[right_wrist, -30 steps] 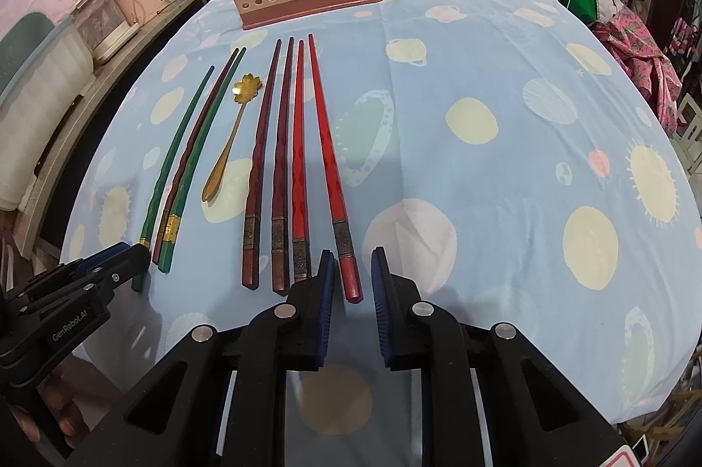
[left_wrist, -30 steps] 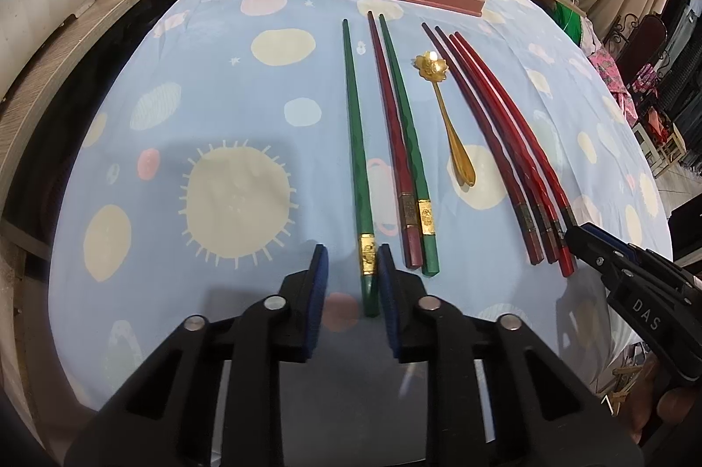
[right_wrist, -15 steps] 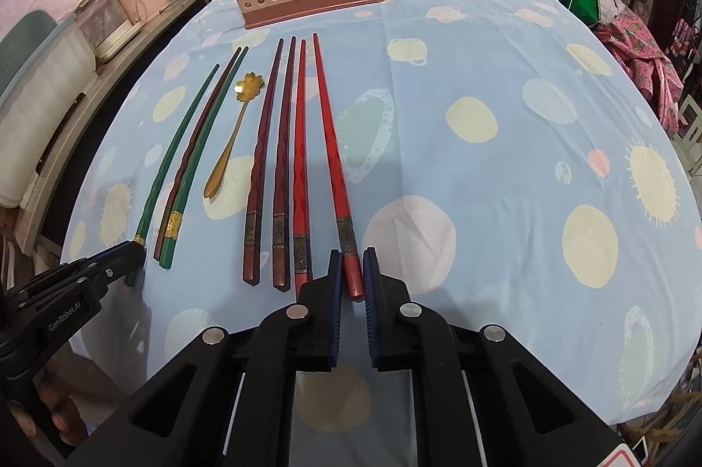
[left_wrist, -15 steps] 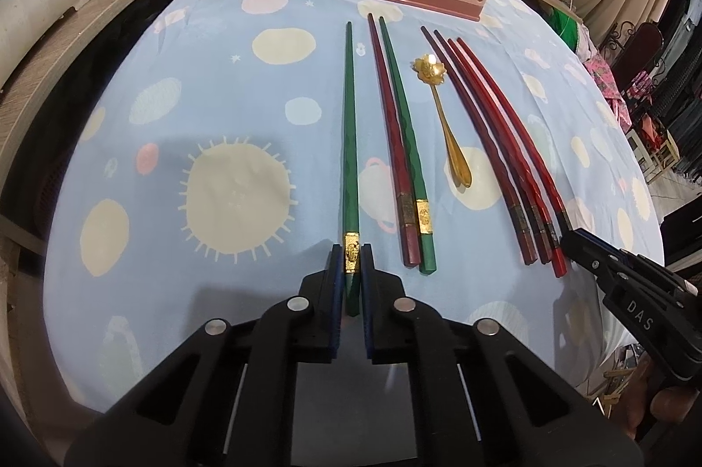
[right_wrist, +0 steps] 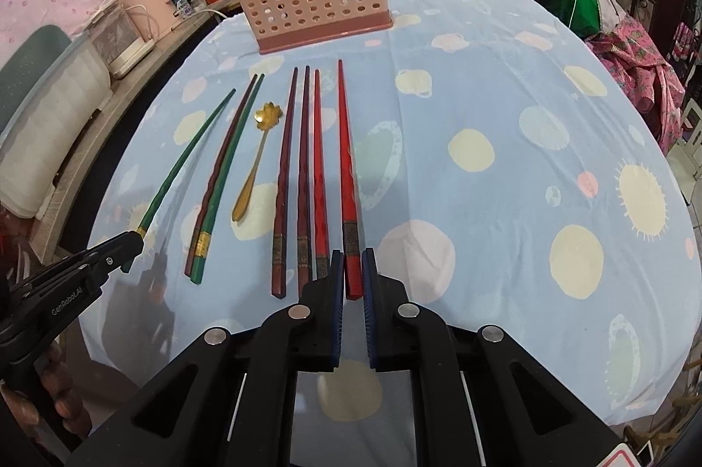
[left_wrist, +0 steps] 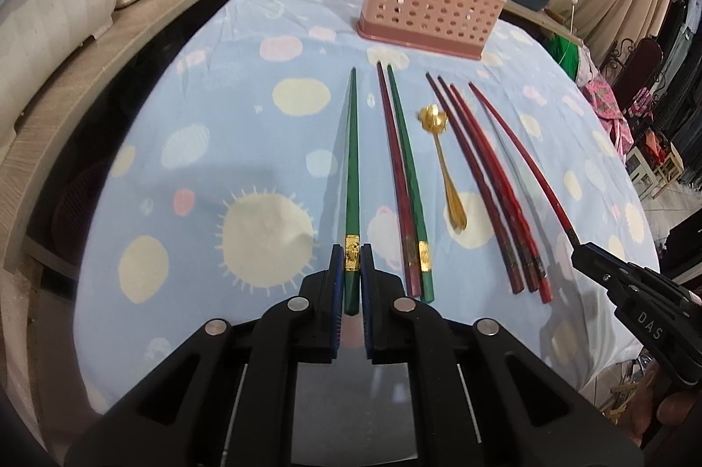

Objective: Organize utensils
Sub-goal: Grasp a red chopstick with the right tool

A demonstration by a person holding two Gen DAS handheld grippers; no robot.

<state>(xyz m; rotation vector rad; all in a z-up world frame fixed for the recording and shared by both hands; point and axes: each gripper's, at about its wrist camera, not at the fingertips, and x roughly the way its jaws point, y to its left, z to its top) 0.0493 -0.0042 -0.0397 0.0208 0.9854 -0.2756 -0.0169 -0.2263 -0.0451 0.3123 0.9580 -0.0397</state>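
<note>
My left gripper (left_wrist: 351, 263) is shut on the thick end of a green chopstick (left_wrist: 352, 164) and holds it lifted off the cloth. My right gripper (right_wrist: 352, 267) is shut on the thick end of a red chopstick (right_wrist: 346, 155), also raised. On the table lie a dark red and green chopstick pair (left_wrist: 403, 177), a gold spoon (left_wrist: 445, 169) and three dark red chopsticks (left_wrist: 491, 186). A pink perforated utensil basket (left_wrist: 428, 8) stands at the far edge; it also shows in the right wrist view (right_wrist: 313, 2).
The table has a light blue cloth (left_wrist: 210, 142) with sun and dot prints. A counter (left_wrist: 79, 72) with white appliances runs along the left. Pots and jars stand behind the basket. Clothes and chairs are off to the right (right_wrist: 640, 55).
Both grippers closed from open onto their chopsticks. The green chopstick and the red chopstick then rose off the cloth, away from the others.
</note>
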